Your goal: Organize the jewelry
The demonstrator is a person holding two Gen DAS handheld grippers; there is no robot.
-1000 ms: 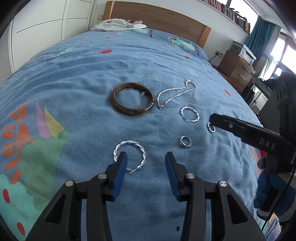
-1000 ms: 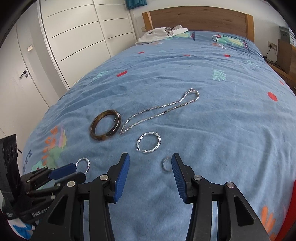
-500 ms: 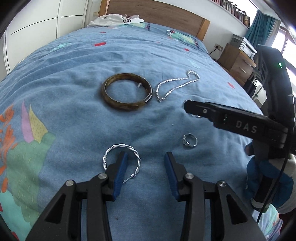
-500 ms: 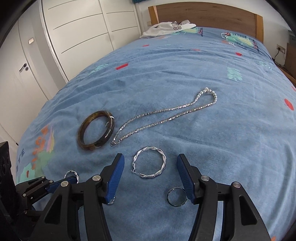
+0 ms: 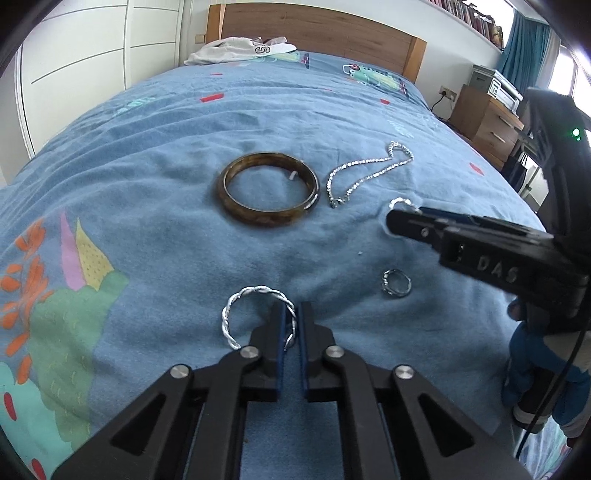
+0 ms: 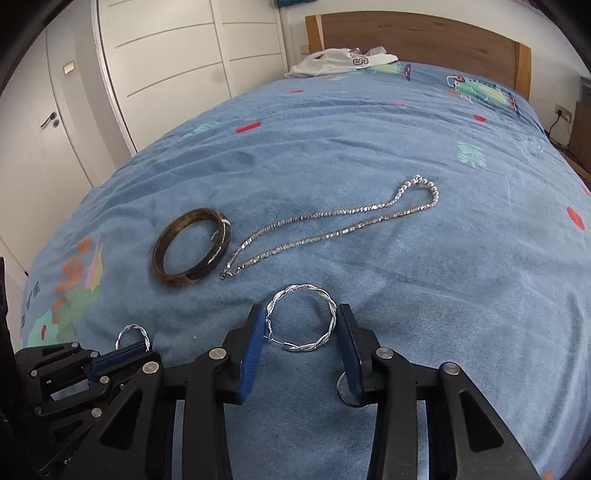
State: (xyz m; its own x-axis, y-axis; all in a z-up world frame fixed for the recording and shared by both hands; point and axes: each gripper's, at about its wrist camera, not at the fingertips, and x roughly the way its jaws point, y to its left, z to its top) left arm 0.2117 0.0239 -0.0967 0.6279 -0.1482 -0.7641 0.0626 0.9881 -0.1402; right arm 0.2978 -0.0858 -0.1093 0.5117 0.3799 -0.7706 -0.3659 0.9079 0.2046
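Jewelry lies on a blue bedspread (image 5: 155, 192). My left gripper (image 5: 290, 314) is shut on the right side of a twisted silver hoop (image 5: 236, 306), which also shows in the right wrist view (image 6: 131, 332). My right gripper (image 6: 301, 328) is open, its fingers on either side of a second twisted silver hoop (image 6: 303, 295) lying flat; in the left wrist view only that hoop's far edge (image 5: 400, 202) shows past the gripper. A brown bangle (image 5: 266, 187) (image 6: 190, 251) and a silver chain necklace (image 5: 369, 171) (image 6: 332, 225) lie beyond. A small silver ring (image 5: 396, 282) (image 6: 341, 387) lies by the right finger.
White clothing (image 5: 240, 48) lies by the wooden headboard (image 5: 314, 29). White wardrobe doors (image 6: 166, 55) stand left of the bed. A wooden drawer unit (image 5: 487, 122) stands to the right.
My left gripper has closed on the twisted hoop. My right gripper has moved forward so its open fingers now flank the other hoop.
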